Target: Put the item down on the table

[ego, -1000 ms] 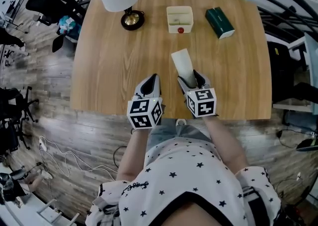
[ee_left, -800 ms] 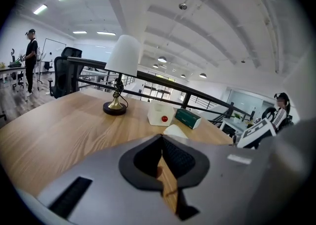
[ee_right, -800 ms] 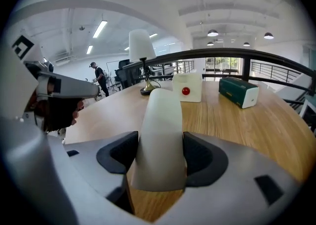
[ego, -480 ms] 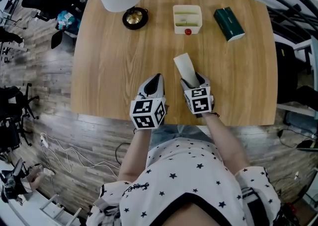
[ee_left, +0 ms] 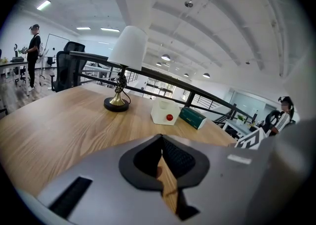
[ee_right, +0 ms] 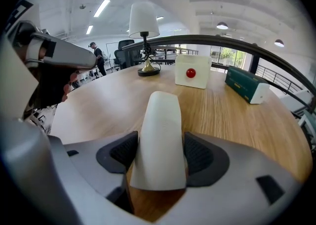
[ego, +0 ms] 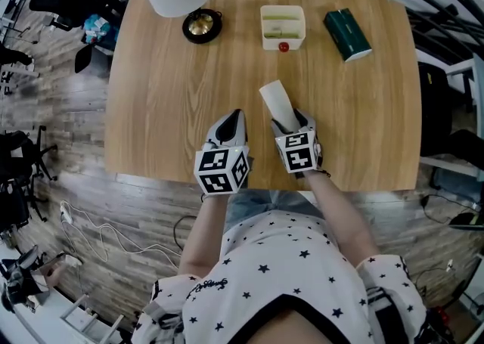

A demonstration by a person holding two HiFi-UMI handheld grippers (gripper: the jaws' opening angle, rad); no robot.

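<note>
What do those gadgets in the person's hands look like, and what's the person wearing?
The left hand-held gripper and right hand-held gripper are grey, with black ribbed pads and a cube of black-and-white square markers each. The person wears a white top with dark stars.

From overhead, the right claw [ego: 291, 119] hides the white item's [ego: 274, 97] near end.
</note>
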